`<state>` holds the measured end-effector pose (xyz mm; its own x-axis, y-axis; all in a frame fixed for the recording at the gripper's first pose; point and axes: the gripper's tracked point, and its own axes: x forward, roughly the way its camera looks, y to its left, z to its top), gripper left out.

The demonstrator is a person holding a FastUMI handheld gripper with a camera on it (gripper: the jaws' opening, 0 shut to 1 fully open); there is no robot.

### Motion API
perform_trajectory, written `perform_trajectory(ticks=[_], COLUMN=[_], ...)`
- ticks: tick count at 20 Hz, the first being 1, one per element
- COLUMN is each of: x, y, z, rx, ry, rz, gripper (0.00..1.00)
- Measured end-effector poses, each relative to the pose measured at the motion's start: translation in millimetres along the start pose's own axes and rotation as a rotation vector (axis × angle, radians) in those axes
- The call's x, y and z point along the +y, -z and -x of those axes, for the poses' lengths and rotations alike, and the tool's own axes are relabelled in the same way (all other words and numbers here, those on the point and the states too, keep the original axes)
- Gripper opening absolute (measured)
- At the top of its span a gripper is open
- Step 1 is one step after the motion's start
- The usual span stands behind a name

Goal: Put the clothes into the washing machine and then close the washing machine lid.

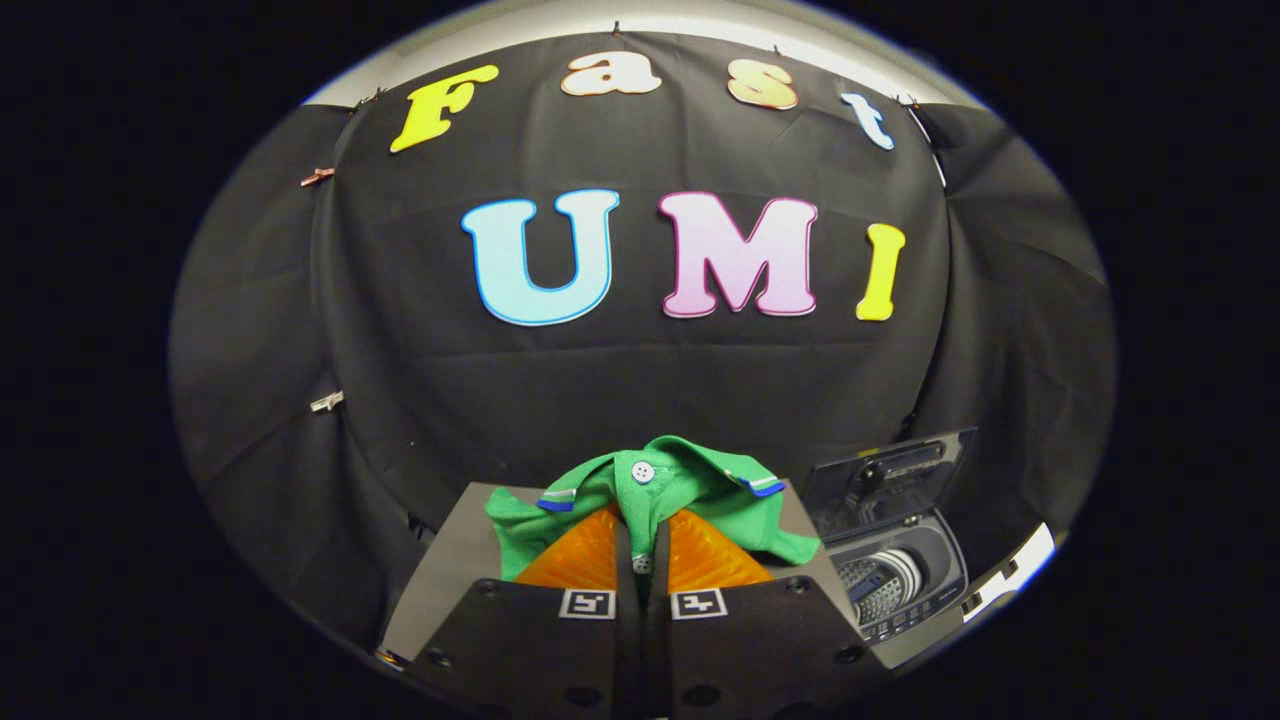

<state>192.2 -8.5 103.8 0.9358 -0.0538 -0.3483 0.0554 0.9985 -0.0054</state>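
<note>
Washer [900, 585] sat off to the right of the fingers, lid [885, 480] raised, drum showing no clothes. Shirt [660, 490] hung pinched in the gripper [641, 545], fingers closed on its placket. Loading and lid-closing were left.

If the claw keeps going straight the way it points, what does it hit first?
Probably the black cloth wall. The claw, shut on the green shirt, points there; the open washer sits off to the right, out of line. Depth is unclear.
</note>
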Motion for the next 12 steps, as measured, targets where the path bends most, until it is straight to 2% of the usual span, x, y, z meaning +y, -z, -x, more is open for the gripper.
perform_trajectory(ticks=[3, 6, 12], x=[-20.9, -56.5, -148.5], y=[-22.5, -38.4, -51.9], z=[7.5, 13.2, 17.1], rx=[-0.040, -0.067, -0.075], ry=[0.033, 0.099, 0.174], rz=[0.005, -0.019, -0.031], gripper=[0.06, 0.06, 0.06])
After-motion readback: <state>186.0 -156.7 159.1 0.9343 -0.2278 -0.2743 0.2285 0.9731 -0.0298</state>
